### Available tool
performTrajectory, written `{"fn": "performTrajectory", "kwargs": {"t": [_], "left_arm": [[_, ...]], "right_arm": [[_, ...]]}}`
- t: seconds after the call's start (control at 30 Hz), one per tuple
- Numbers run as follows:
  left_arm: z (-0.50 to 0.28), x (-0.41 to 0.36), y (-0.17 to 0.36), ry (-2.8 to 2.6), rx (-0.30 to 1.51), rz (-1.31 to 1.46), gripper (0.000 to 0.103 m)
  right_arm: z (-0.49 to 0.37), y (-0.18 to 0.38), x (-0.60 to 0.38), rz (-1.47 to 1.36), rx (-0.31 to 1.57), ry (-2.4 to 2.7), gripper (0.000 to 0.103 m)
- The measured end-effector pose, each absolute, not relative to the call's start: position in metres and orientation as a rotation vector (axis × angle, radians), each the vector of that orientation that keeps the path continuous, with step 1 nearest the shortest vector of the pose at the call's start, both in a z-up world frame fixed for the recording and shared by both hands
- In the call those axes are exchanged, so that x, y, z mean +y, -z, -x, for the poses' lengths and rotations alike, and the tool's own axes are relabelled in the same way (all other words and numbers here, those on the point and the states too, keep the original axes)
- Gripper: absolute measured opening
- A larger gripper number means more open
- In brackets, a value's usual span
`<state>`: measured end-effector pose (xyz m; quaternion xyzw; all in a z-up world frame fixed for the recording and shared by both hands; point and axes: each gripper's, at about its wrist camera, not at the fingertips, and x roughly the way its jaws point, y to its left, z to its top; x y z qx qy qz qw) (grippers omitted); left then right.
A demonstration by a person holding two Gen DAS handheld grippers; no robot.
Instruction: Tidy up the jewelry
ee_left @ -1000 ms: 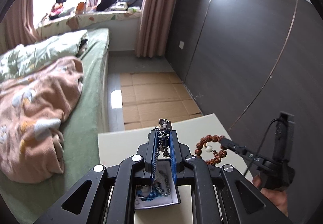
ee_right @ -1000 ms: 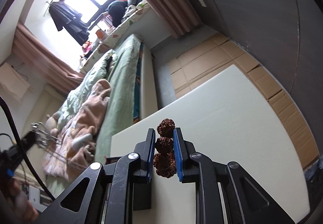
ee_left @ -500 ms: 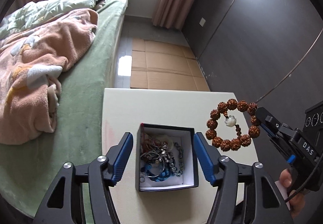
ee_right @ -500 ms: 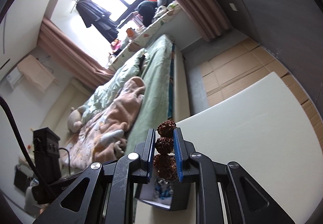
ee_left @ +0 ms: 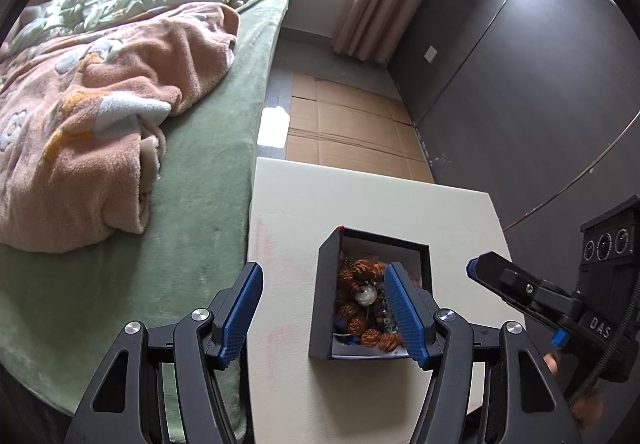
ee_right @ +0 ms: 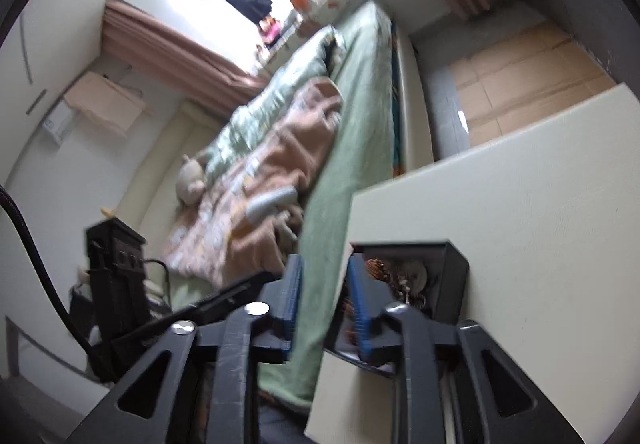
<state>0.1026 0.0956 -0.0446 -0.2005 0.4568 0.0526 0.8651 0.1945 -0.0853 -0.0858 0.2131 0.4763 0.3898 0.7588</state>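
Note:
A black jewelry box [ee_left: 322,308] with a white lining stands on the cream table [ee_left: 360,204]. The brown bead bracelet [ee_left: 352,300] with a white charm lies inside it on top of other jewelry. My left gripper [ee_left: 324,314] is wide open and empty, just above the box's near left side. My right gripper [ee_right: 324,296] is open and empty; in the left wrist view it [ee_left: 486,264] hovers just right of the box. The box also shows in the right wrist view [ee_right: 454,276], bracelet [ee_right: 378,270] inside.
A bed with a green sheet [ee_left: 208,172] and a pink blanket [ee_left: 100,92] runs along the table's left edge. Cardboard [ee_left: 348,128] covers the floor beyond the table. A dark wall [ee_left: 520,84] stands to the right.
My right gripper has opened and let the bead bracelet fall into the box, then drawn back to the right. My left gripper stays open and has shifted left and lower over the box.

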Motion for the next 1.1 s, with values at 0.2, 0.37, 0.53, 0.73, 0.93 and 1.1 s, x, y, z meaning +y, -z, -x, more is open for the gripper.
{"fn": "performTrajectory", "kwargs": {"t": [0.2,0.37,0.53,0.73,0.93,1.1], "left_arm": [[-0.091,0.093,0.043,-0.109,0.942,0.42,0.064],[-0.087,0.084,0.042,-0.124,0.939,0.412,0.065],[-0.082,0.069,0.037,-0.126,0.916,0.391,0.078],[-0.071,0.044,0.03,-0.105,0.872,0.355,0.092],[-0.051,0.007,0.016,-0.085,0.827,0.245,0.103],[-0.037,-0.013,0.01,-0.054,0.832,0.194,0.103]], "right_arm": [[-0.2,0.084,-0.113,-0.469,1.007,-0.751,0.052],[-0.2,0.077,-0.14,-0.476,0.988,-0.72,0.058],[-0.188,0.078,-0.149,-0.45,0.987,-0.69,0.07],[-0.159,0.076,-0.158,-0.349,0.994,-0.602,0.084],[-0.127,0.06,-0.168,-0.274,0.929,-0.555,0.103],[-0.102,0.049,-0.185,-0.272,0.871,-0.506,0.103]]}}
